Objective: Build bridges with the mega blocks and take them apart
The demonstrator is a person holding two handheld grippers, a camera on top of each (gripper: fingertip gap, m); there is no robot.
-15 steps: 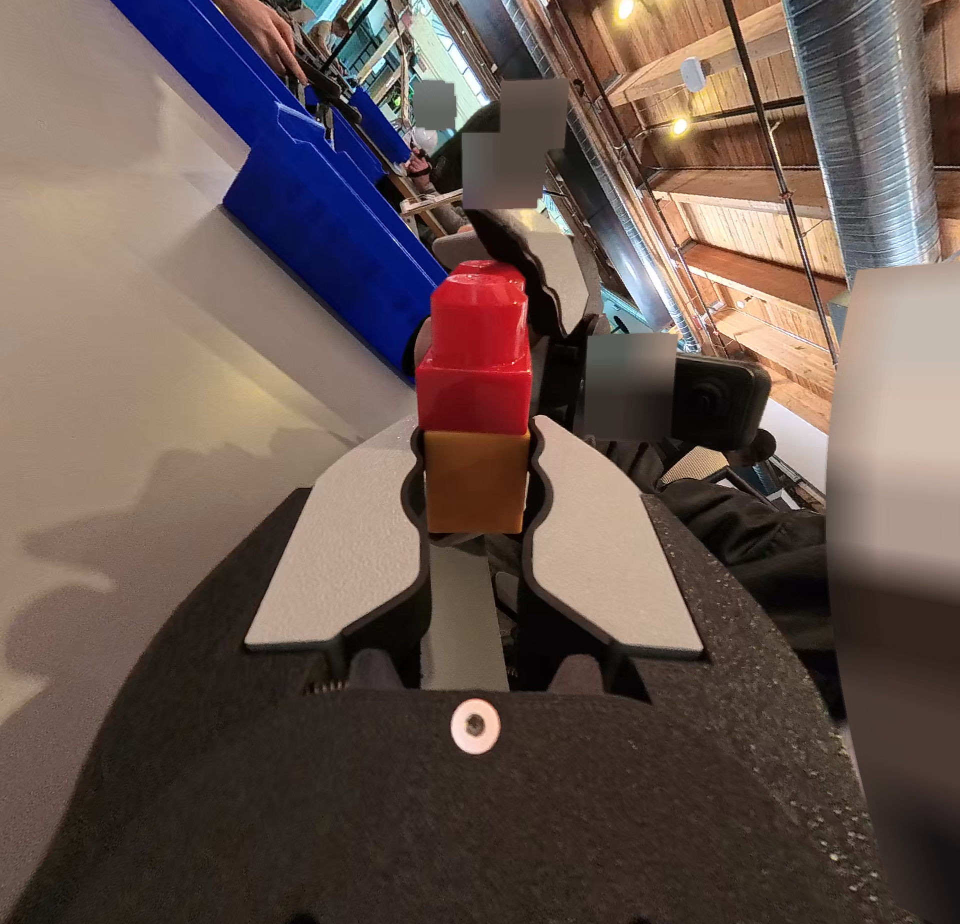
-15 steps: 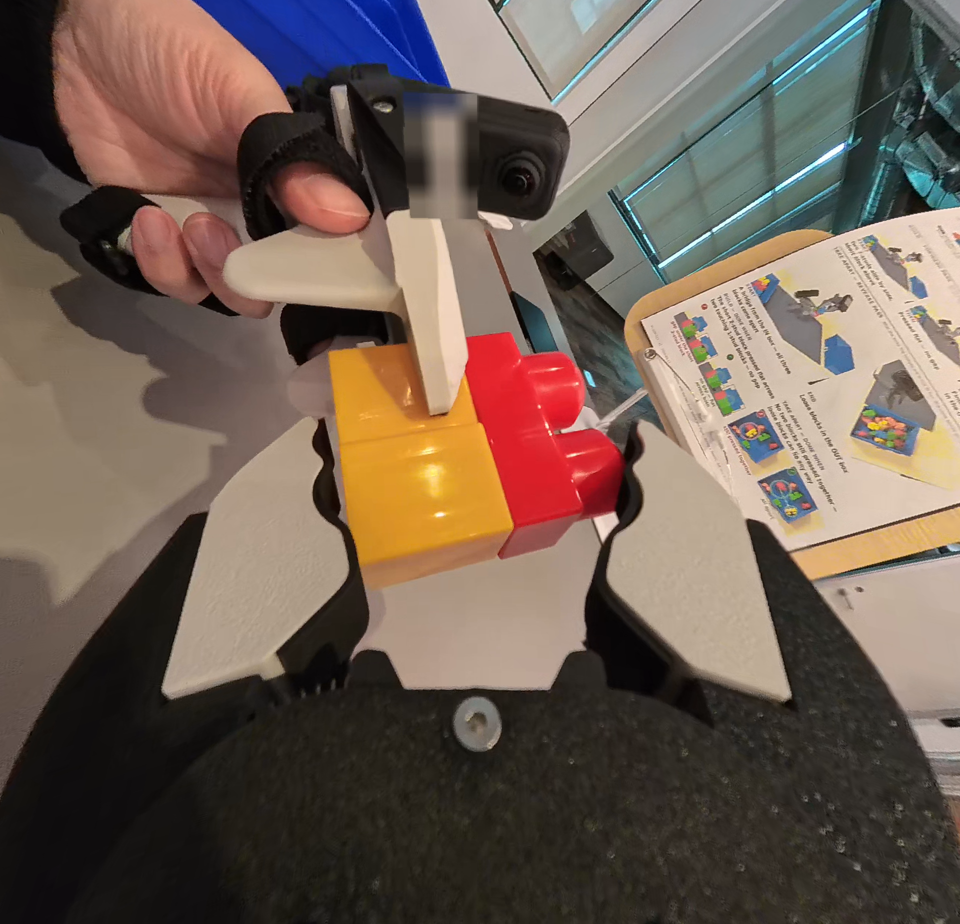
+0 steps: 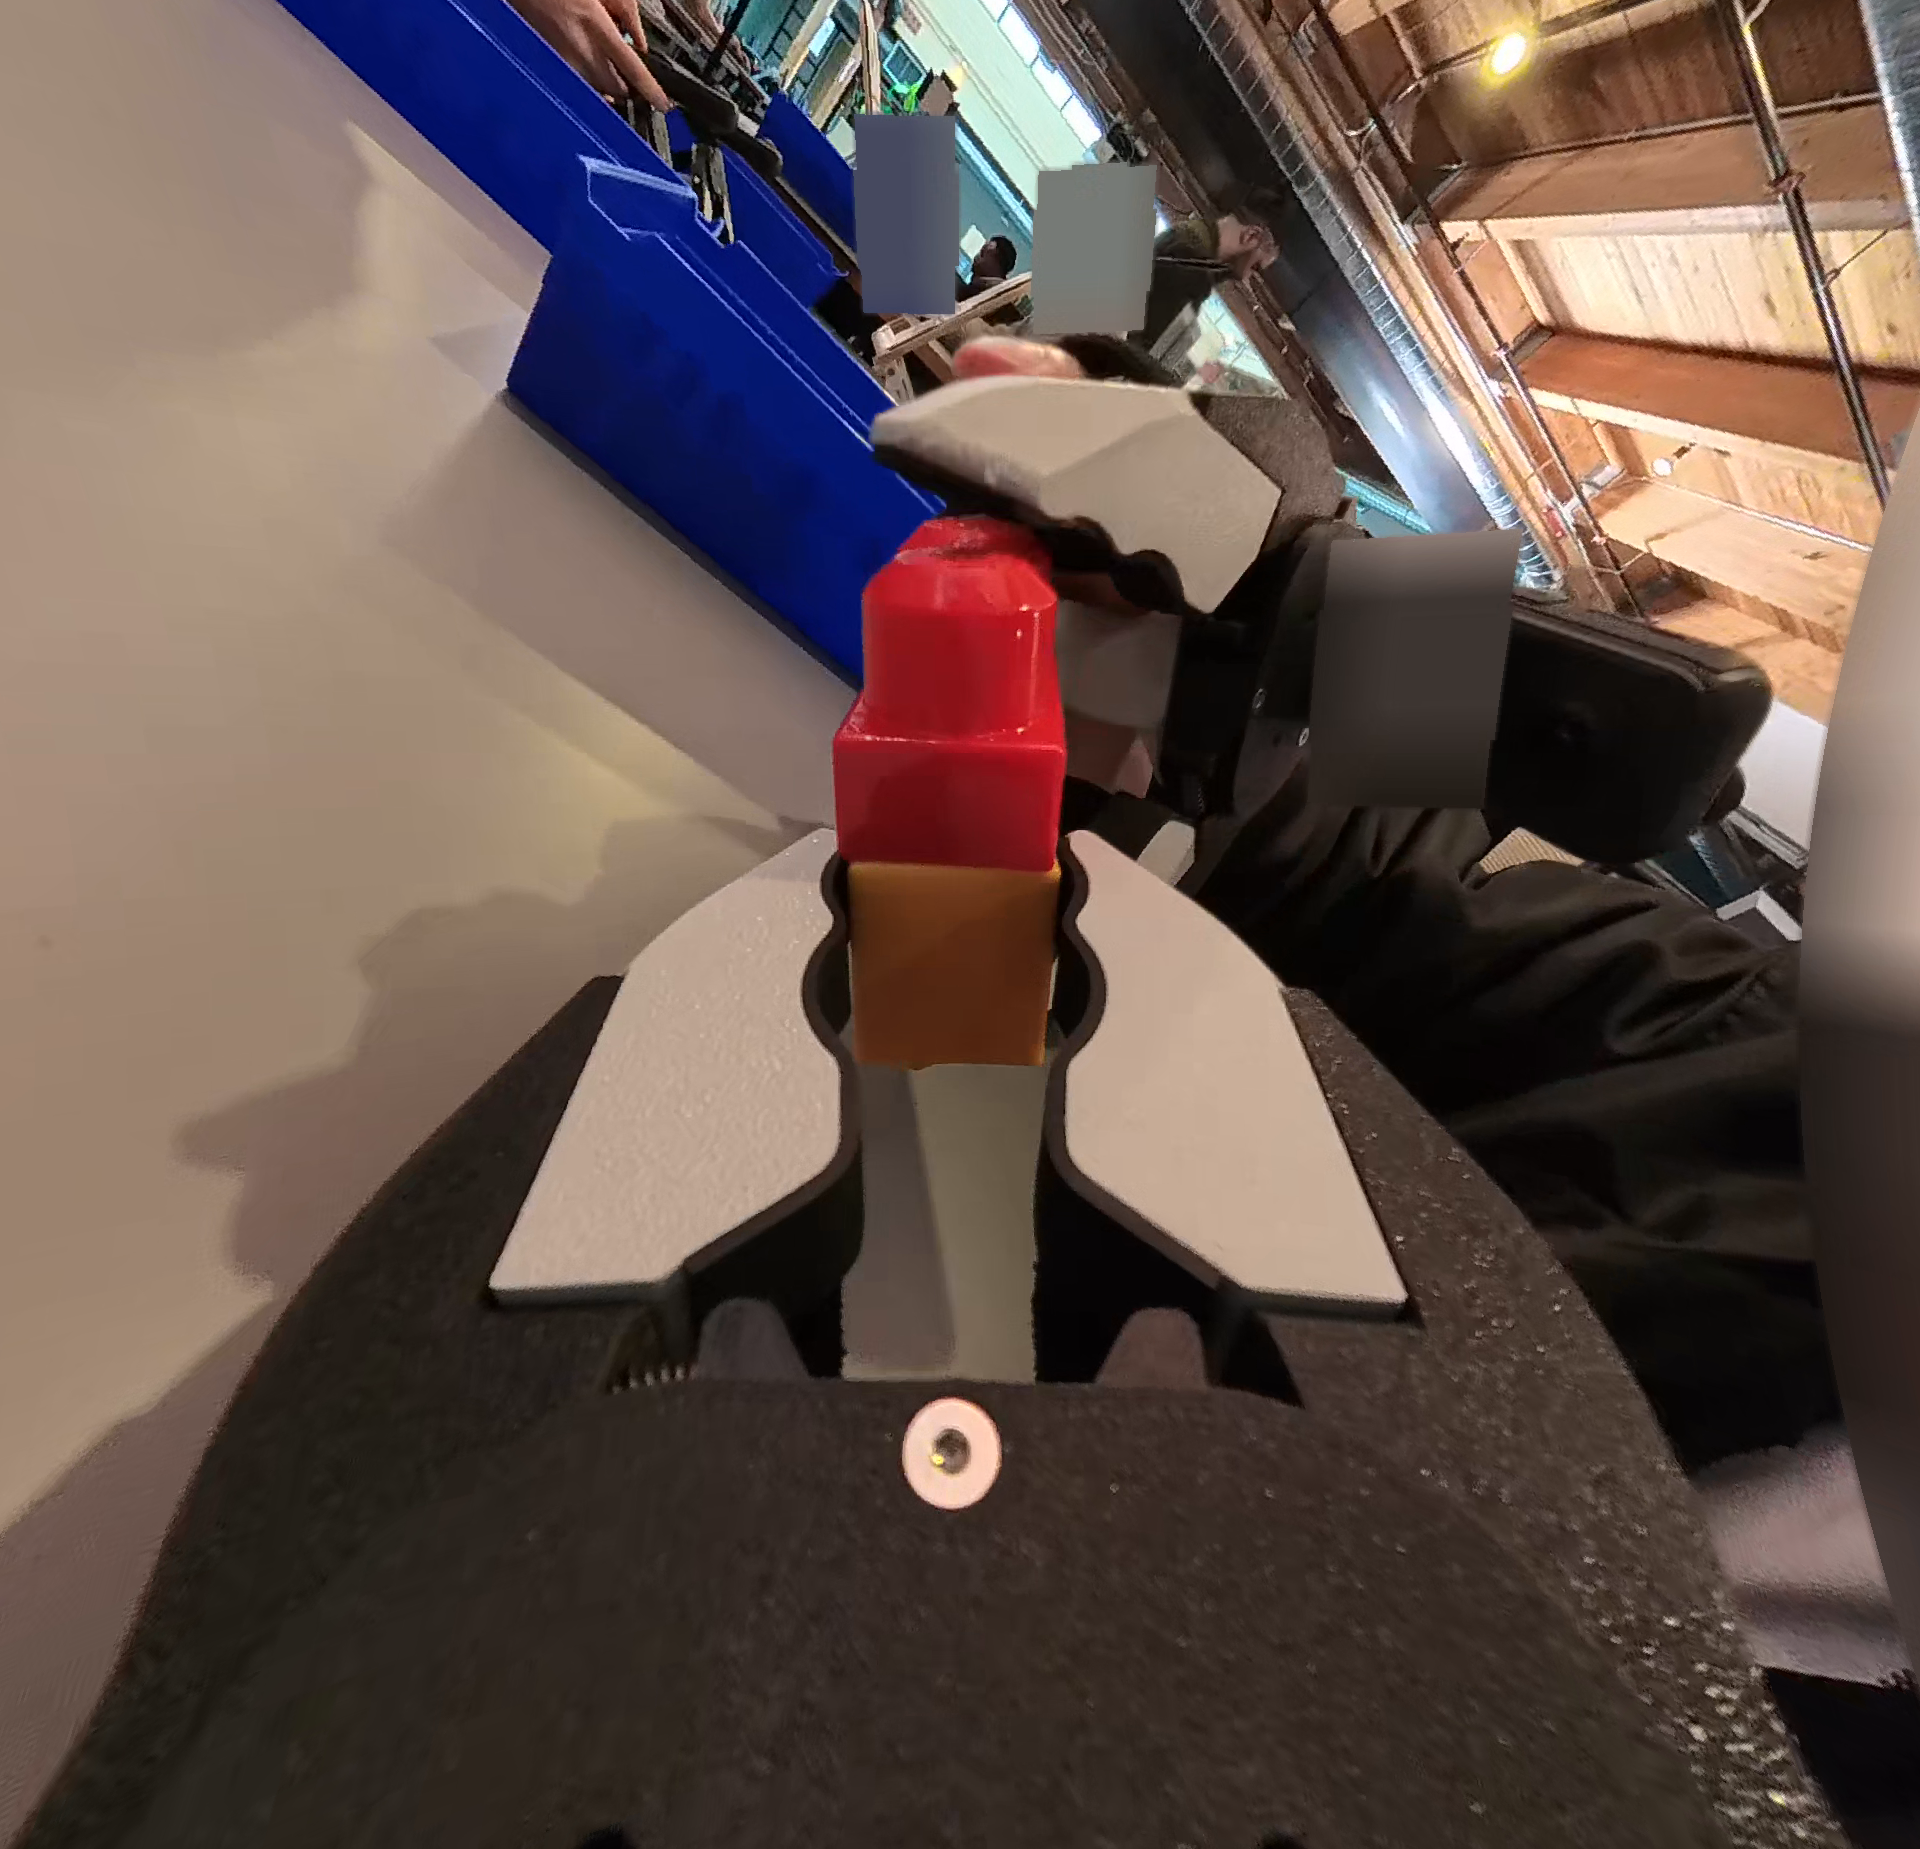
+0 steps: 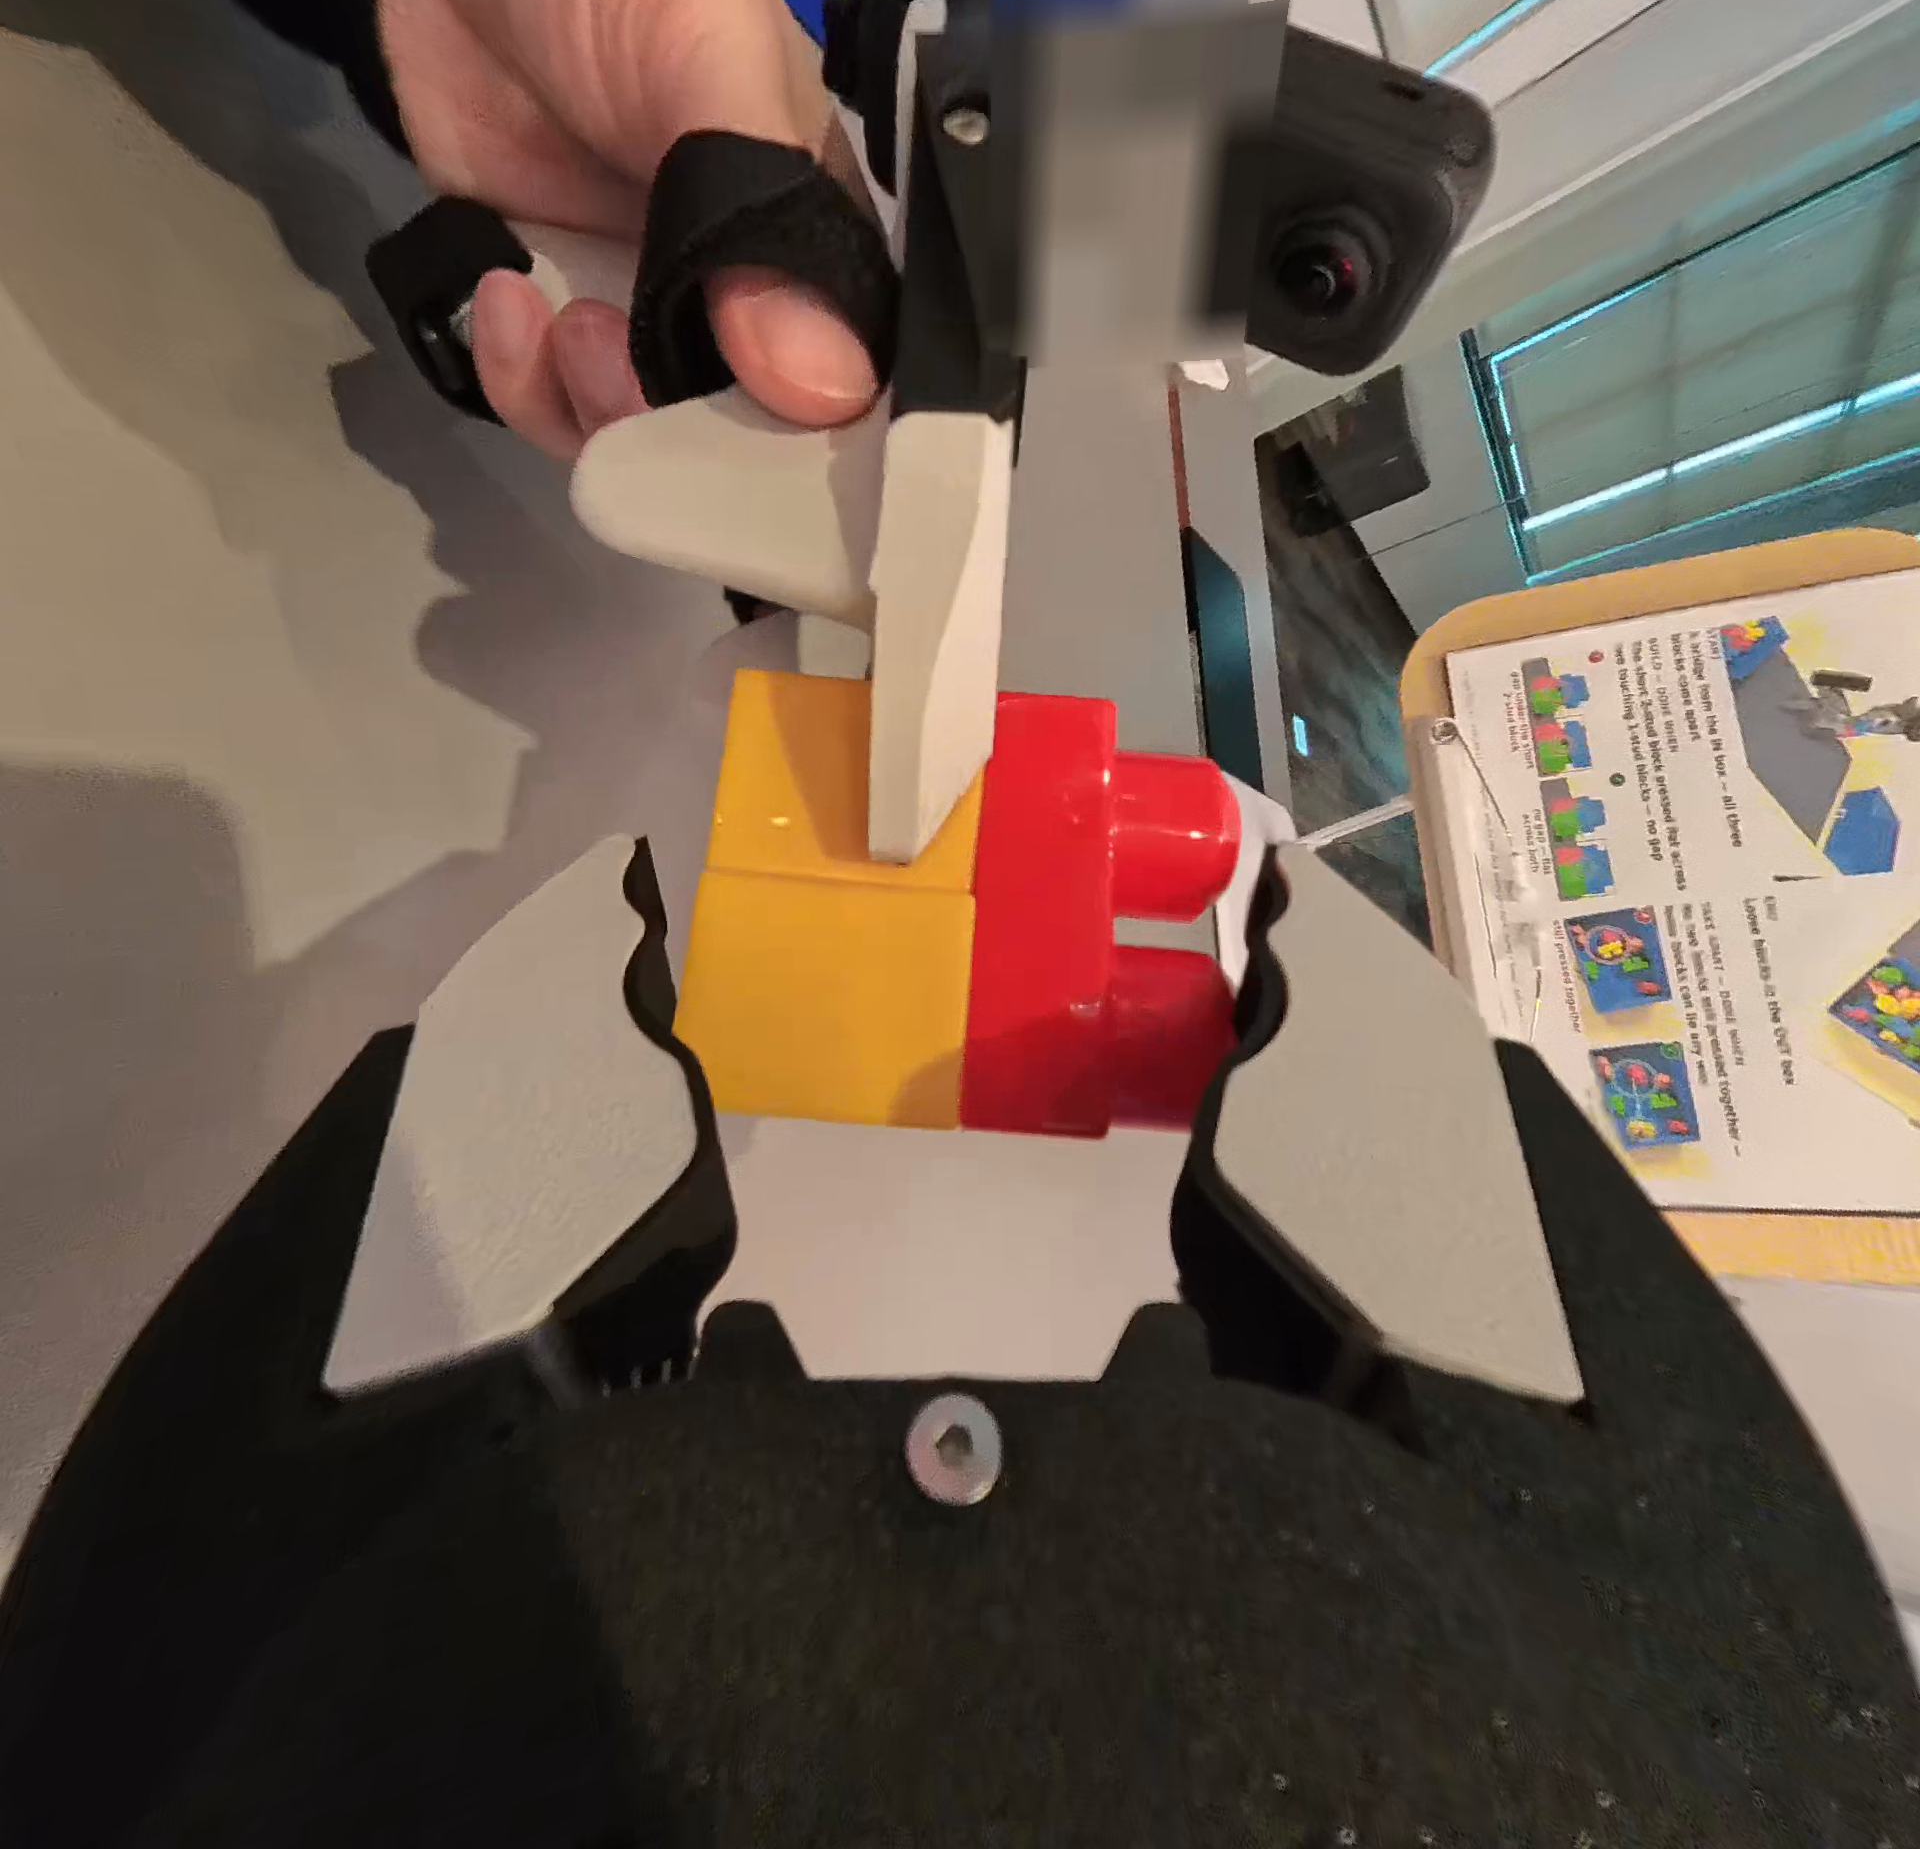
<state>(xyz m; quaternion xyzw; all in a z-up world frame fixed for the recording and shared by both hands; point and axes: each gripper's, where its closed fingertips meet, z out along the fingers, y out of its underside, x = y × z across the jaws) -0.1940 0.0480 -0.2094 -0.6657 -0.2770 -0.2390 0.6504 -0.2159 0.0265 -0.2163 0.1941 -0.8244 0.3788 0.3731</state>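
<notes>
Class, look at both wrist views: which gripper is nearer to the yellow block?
Left. The left gripper is shut on the yellow block; the right gripper brackets the whole stack, one finger beside the yellow, the other at the red block studs.

Red two-stud block (image 4: 1081, 926) pressed onto two yellow blocks (image 4: 831, 926), held aloft.
</notes>
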